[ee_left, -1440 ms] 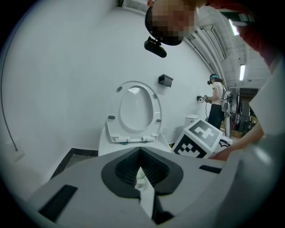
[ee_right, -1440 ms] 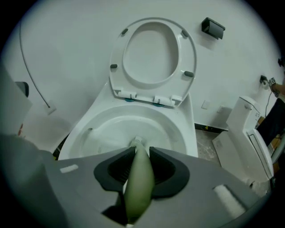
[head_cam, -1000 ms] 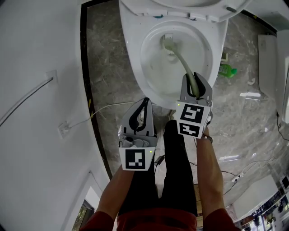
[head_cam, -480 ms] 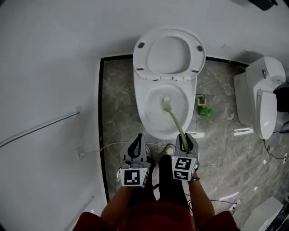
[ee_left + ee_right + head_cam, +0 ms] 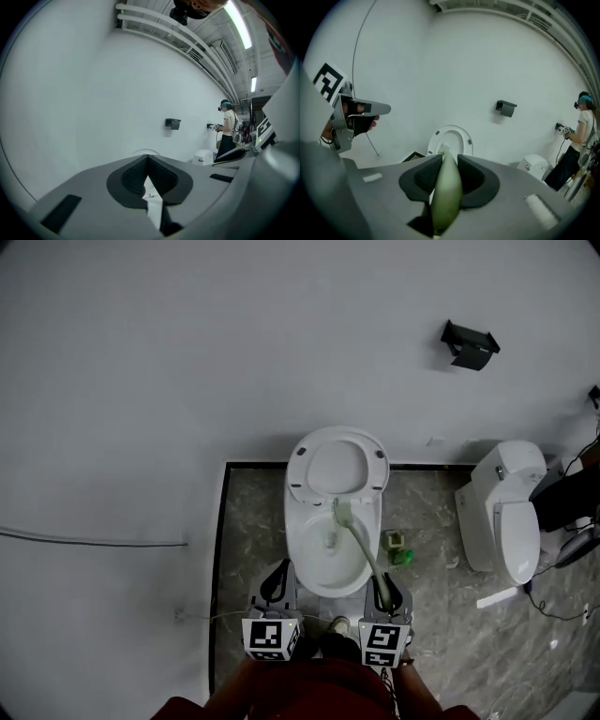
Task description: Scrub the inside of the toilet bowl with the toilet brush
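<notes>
The person is wearing a red top (image 5: 309, 695) and black trousers (image 5: 337, 650). Just ahead of that top, the left tongs (image 5: 281, 570) and right tongs (image 5: 385, 583) are showing grey shells with black ribbed pads, each carrying a white cube (image 5: 270, 637) with black square markers.

The head view looks steeply down from high up and well back. The toilet (image 5: 333, 521) is small at centre, the white wall (image 5: 187, 352) fills 12 o'clock, and the left gripper (image 5: 281, 570) and right gripper (image 5: 385, 582) sit at 6 o'clock. The left gripper view rides close behind its closed jaws and faces the wall almost level. The right gripper view looks along the brush handle (image 5: 446, 197) clamped in its jaws, toward the raised toilet lid (image 5: 451, 138). All three views share the black wall box (image 5: 471, 343) at 2 o'clock and the second toilet (image 5: 506, 512) at 3 o'clock.
</notes>
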`<action>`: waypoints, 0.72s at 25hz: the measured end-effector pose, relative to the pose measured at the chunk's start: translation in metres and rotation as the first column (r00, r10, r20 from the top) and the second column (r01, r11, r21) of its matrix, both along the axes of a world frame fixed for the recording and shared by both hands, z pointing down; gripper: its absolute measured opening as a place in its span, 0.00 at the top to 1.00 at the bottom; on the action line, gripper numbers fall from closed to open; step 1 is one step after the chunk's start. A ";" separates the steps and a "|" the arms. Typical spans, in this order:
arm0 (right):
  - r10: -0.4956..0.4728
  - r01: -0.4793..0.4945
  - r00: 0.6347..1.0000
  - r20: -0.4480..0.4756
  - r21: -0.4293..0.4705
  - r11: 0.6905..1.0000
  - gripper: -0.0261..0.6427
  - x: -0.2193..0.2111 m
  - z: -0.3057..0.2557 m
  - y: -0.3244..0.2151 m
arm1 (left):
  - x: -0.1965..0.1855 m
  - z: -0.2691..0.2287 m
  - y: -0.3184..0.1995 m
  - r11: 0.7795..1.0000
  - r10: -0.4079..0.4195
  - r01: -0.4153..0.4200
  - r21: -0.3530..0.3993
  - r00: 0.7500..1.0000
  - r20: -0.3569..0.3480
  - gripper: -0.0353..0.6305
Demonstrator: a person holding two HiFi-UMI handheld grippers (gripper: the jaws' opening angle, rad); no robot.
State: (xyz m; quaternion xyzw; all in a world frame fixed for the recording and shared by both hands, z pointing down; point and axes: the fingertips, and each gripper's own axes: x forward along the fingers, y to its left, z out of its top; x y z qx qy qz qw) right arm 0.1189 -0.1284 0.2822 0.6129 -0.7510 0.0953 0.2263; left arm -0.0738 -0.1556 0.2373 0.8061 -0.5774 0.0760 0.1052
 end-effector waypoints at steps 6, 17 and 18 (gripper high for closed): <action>0.046 -0.047 0.999 0.009 0.203 0.978 0.79 0.014 -0.087 -0.024 | -0.003 -0.063 -0.020 0.992 -0.001 0.001 0.125 1.000 -0.001 0.94; 0.099 -0.079 0.995 -0.015 0.494 0.866 0.79 0.025 -0.218 -0.039 | -0.013 -0.180 -0.028 0.942 0.010 -0.008 0.336 1.000 -0.003 0.94; 0.102 -0.076 0.995 -0.023 0.513 0.855 0.79 0.024 -0.226 -0.038 | -0.013 -0.187 -0.026 0.937 0.011 -0.009 0.349 1.000 -0.005 0.94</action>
